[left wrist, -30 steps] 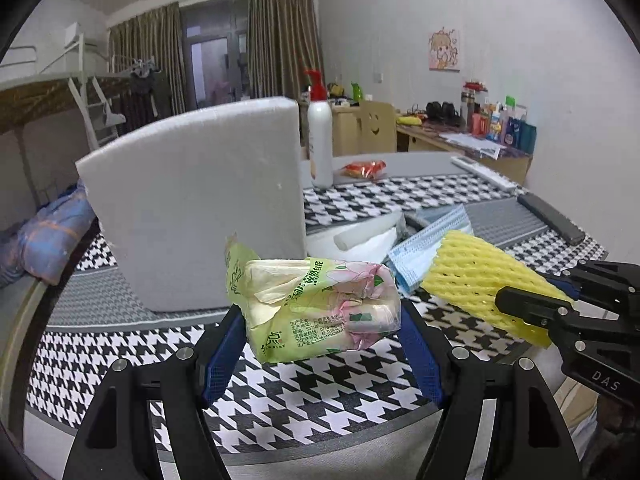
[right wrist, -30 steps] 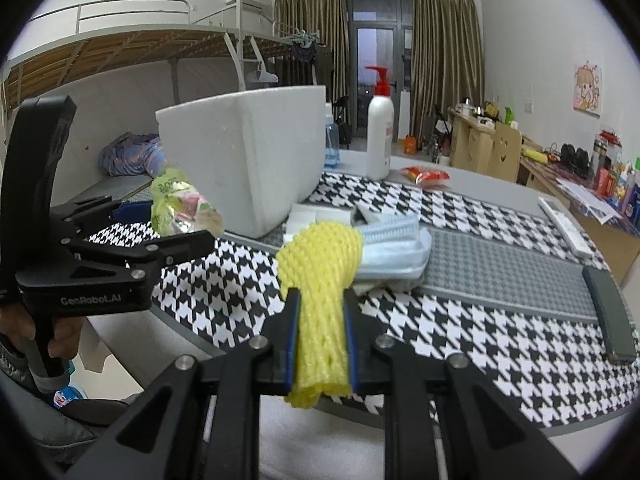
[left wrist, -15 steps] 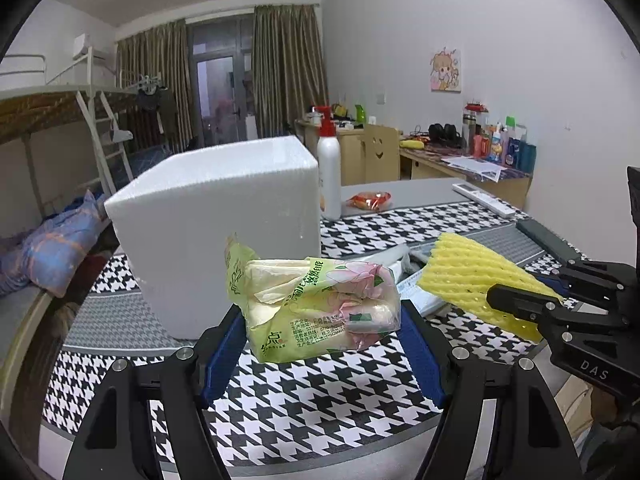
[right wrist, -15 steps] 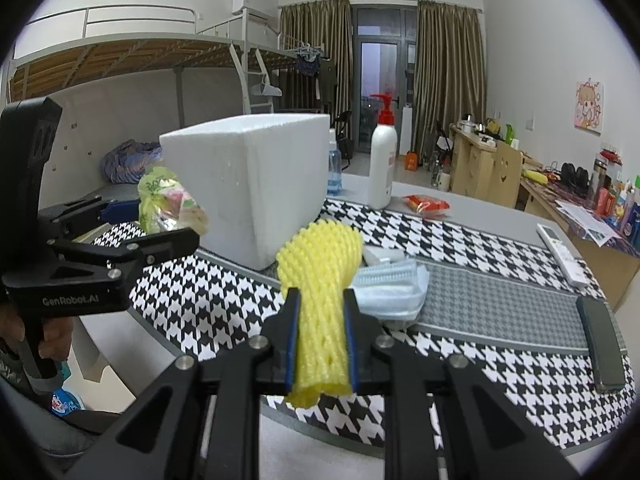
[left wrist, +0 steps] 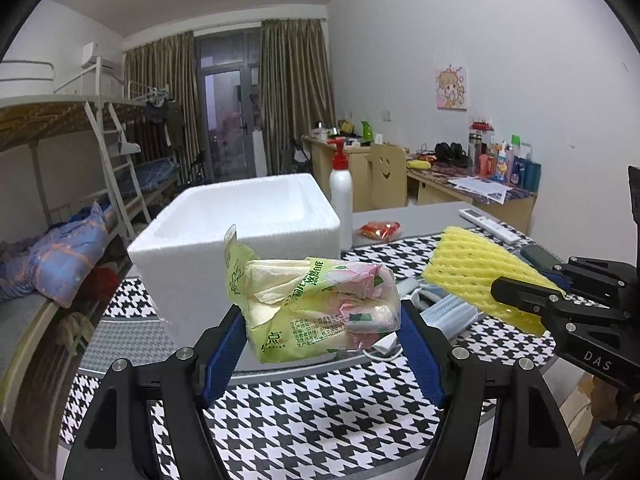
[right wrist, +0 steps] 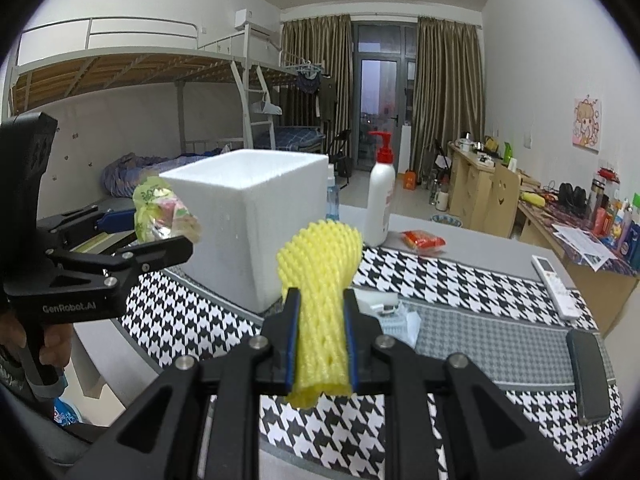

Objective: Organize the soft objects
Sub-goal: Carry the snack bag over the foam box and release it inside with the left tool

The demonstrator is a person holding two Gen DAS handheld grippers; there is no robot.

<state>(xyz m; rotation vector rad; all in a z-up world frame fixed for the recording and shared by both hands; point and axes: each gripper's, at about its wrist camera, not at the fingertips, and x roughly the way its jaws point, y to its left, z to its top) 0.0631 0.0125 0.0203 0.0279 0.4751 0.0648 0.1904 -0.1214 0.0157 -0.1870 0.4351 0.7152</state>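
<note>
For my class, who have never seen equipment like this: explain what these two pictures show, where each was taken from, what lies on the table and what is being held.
There is no robot here. A person holds a hand tool with a two-finger claw in each hand, and a wide-angle camera on each tool looks along its fingers. One picture is from the left claw, shut on a tissue pack. The other is from the right claw, shut on a yellow foam fruit net. On the houndstooth-patterned table stand an open white foam box and a pump bottle; face masks, a remote and a red packet lie there.
</note>
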